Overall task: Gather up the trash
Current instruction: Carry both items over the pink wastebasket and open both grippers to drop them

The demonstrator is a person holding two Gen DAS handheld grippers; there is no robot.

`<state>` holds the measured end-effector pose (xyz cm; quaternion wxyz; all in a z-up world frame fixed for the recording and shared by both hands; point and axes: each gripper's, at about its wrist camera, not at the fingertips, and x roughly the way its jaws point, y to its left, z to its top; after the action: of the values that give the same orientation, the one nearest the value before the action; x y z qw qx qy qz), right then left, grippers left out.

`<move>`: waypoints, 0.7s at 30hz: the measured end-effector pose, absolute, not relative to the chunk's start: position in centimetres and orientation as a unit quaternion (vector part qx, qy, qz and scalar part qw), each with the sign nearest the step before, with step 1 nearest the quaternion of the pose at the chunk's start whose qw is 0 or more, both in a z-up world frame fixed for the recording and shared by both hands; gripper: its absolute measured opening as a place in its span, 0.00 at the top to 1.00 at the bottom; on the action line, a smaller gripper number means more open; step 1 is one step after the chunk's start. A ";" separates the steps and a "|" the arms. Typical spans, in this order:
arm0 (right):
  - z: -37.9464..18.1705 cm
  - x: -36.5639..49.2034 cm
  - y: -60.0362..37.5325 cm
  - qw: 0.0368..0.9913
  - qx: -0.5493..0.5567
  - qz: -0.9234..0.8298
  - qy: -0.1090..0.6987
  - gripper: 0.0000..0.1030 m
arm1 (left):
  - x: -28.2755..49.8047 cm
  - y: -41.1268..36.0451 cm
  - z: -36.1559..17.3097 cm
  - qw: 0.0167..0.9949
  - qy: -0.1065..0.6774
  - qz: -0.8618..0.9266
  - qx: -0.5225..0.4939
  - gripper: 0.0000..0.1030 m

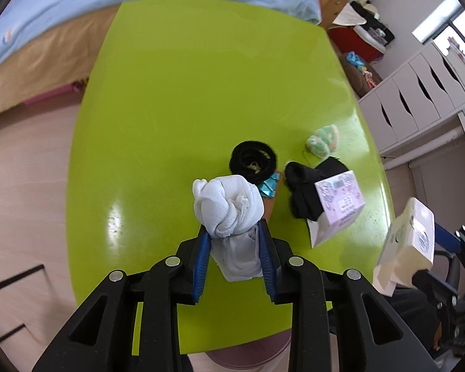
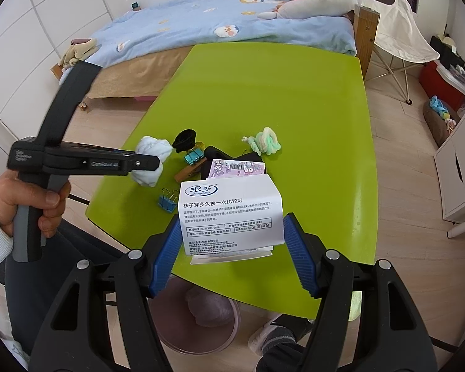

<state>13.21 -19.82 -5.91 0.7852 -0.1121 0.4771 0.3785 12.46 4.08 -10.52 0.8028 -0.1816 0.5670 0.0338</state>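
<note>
**Both grippers loaded above the green bench**

Your green bench [image 2: 310,99] fills the middle of both views, with the bed and its blue quilt [image 2: 201,21] along its far edge. Under the near edge of the bench a pinkish waste bin [image 2: 198,319] stands on the floor, with a pale lump inside it.

Your right gripper [image 2: 232,241] holds a white paper sock package [image 2: 229,217] printed with Chinese text; the blue pads sit against its two sides and the package hangs above the near part of the bench. In the left wrist view the same package [image 1: 409,241] shows at the right, off the bench edge.

Your left gripper [image 1: 234,248] is clamped on a balled white sock [image 1: 229,214], its pads [image 1: 201,263] pressed against the sock's lower part. The right wrist view shows this sock [image 2: 153,161] held above the left side of the bench.

On the bench, a pink-and-purple printed card [image 2: 237,167] lies on a black sock [image 1: 303,192]. Just left of that is a rolled black sock [image 1: 252,161], and near it a teal binder clip [image 2: 195,155] touching a wooden clothespin [image 2: 190,170]. A mint-and-white fluffy sock ball [image 2: 265,141] sits further right, apart from the rest. A blue binder clip [image 2: 167,201] rests near the bench's near left corner.
</note>
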 end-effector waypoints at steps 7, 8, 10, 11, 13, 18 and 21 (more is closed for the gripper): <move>-4.8 11.8 -20.5 0.792 -0.109 0.375 0.469 0.37 | 9.2 2.6 -7.1 0.835 0.534 0.017 -0.135 0.72; -4.6 11.4 -20.7 0.793 -0.109 0.375 0.468 0.37 | 8.3 2.2 -6.5 0.841 0.527 0.014 -0.125 0.72; -4.3 10.8 -21.0 0.794 -0.108 0.375 0.465 0.37 | 7.5 1.6 -6.0 0.846 0.520 0.010 -0.115 0.72; -4.2 10.5 -21.2 0.795 -0.109 0.375 0.464 0.37 | 6.6 1.2 -5.5 0.852 0.513 0.008 -0.106 0.72; -4.0 9.6 -21.5 0.797 -0.111 0.375 0.460 0.37 | 5.8 0.7 -5.1 0.857 0.506 0.005 -0.100 0.72; -3.5 7.3 -22.3 0.802 -0.110 0.376 0.451 0.37 | 2.6 -1.0 -4.3 0.869 0.487 -0.005 -0.090 0.72; -3.3 5.9 -22.8 0.803 -0.109 0.378 0.448 0.37 | 0.9 -2.2 -4.3 0.873 0.482 -0.009 -0.075 0.72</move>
<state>5.91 -22.76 -3.26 0.8030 -0.1091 0.4477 0.3780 0.86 -2.23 -4.27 0.8729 -0.0753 0.4819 -0.0093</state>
